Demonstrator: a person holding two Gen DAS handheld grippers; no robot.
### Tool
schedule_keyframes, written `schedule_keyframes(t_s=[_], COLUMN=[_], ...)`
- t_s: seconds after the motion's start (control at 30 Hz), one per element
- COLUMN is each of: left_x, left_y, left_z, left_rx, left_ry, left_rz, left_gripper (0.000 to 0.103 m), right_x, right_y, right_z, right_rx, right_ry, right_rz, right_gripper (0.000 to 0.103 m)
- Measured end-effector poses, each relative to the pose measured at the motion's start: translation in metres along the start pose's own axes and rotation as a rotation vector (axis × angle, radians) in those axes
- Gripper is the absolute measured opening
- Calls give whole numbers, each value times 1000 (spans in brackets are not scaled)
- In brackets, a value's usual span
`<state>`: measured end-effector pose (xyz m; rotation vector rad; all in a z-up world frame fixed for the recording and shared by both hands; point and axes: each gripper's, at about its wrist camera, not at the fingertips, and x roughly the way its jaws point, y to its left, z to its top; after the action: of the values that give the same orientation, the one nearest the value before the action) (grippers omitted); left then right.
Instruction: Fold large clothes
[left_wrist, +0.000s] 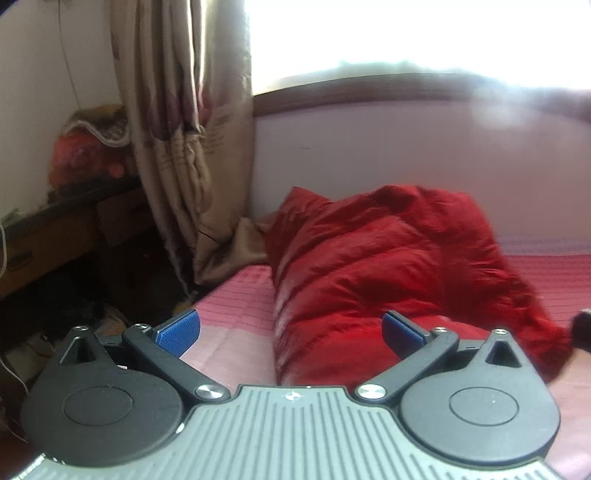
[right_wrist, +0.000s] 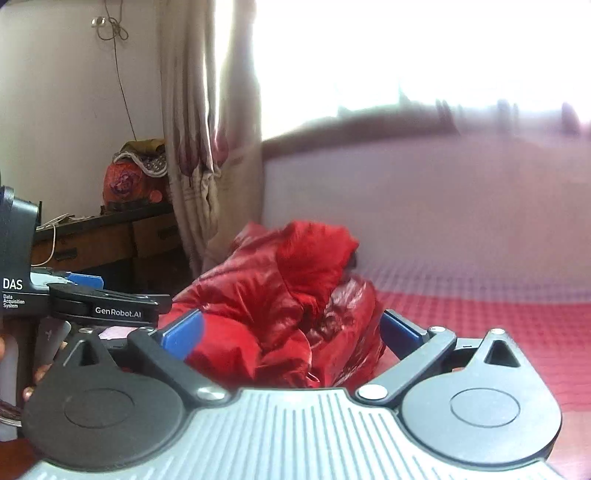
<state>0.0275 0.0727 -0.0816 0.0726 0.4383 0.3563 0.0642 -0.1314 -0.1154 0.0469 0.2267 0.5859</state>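
A red padded jacket lies bunched up on the pink bedcover, its shiny quilted side up. My left gripper hovers just in front of it with its blue pads spread wide and touching nothing. In the right wrist view the jacket is a crumpled heap with a fuzzy red hood on top. My right gripper is open just as wide, and the cloth shows between its fingers without either pad pressing on it. The left gripper's body shows at the left edge.
A beige curtain hangs at the bed's left corner under a bright window. Left of it stands a wooden desk with drawers and a red bag on top. Pale wall runs behind the bed. A hand shows at the lower left.
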Motion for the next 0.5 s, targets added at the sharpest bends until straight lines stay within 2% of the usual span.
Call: schedule_keyframes(t_s=[0.07, 0.13, 0.17, 0.3, 0.4, 0.5], left_x=[-13, -29, -37, -52, -56, -61], left_y=[0, -3, -4, -1, -1, -2], left_z=[2, 0, -1, -8, -17, -25], left_rx=[-13, -16, -19, -64, -86, -102], left_ry=[26, 48, 63, 179, 279, 333], left_rz=[16, 74, 76, -28, -27, -31], left_gripper=[103, 103, 103, 103, 103, 103], right_x=[-7, -16, -20, -32, -34, -33], right_y=[8, 11, 14, 26, 26, 23], right_z=[0, -3, -3, -7, -10, -16], right_rx=[3, 29, 35, 32, 73, 108], right_ry=[18, 17, 31, 118, 219, 312], right_rz=[-32, -19, -21, -68, -80, -88], right_gripper=[103, 103, 103, 103, 103, 103])
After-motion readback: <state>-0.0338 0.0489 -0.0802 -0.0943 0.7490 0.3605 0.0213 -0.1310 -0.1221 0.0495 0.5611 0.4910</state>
